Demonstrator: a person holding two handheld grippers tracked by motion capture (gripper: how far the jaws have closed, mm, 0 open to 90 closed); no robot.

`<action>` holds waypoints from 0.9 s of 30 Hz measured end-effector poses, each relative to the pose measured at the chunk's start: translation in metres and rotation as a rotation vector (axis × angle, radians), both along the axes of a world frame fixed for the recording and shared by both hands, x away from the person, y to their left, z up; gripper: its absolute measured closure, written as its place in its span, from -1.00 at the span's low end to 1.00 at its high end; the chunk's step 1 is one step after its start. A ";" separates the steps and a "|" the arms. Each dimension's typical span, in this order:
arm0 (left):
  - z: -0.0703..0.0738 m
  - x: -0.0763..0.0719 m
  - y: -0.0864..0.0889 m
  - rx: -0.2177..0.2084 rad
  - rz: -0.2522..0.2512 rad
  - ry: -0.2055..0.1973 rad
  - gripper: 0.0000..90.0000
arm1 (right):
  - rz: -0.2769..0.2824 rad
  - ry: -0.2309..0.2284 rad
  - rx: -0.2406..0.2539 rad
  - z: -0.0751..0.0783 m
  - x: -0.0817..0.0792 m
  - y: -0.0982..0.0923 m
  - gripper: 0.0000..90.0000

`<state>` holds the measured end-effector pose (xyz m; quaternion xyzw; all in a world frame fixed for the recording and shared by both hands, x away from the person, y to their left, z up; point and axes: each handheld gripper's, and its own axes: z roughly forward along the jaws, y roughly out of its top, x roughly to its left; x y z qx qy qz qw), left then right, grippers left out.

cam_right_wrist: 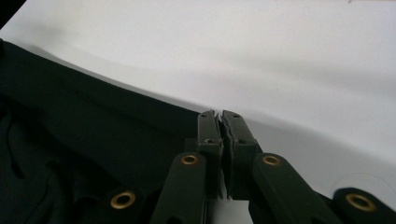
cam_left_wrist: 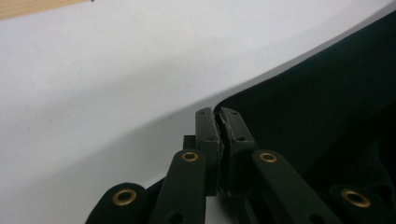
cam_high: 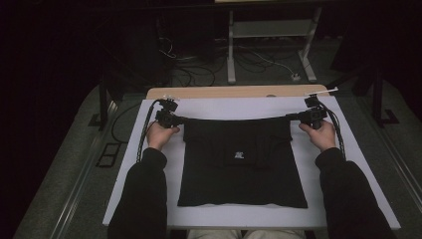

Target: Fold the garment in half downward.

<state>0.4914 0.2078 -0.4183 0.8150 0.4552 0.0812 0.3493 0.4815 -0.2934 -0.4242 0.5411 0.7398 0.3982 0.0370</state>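
Both forearms reached forward across the white surface (cam_high: 348,149), spread wide. The left hand-held gripper (cam_high: 180,120) and the right hand-held gripper (cam_high: 292,117) each pinched a far corner of the black garment (cam_high: 241,169) — its far edge pulled taut between them, the rest lying flat.

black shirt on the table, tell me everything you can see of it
The black shirt looks like soft knit cloth with a small white mark mid-front. Its lower part lies flat on the white table cover. Its top edge is stretched taut between the left tongs and the right tongs, both clamped shut on it.
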 end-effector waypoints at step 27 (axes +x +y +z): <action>0.018 -0.011 -0.001 -0.126 0.010 0.021 -0.29 | 0.030 -0.042 0.075 0.011 -0.011 0.010 -0.22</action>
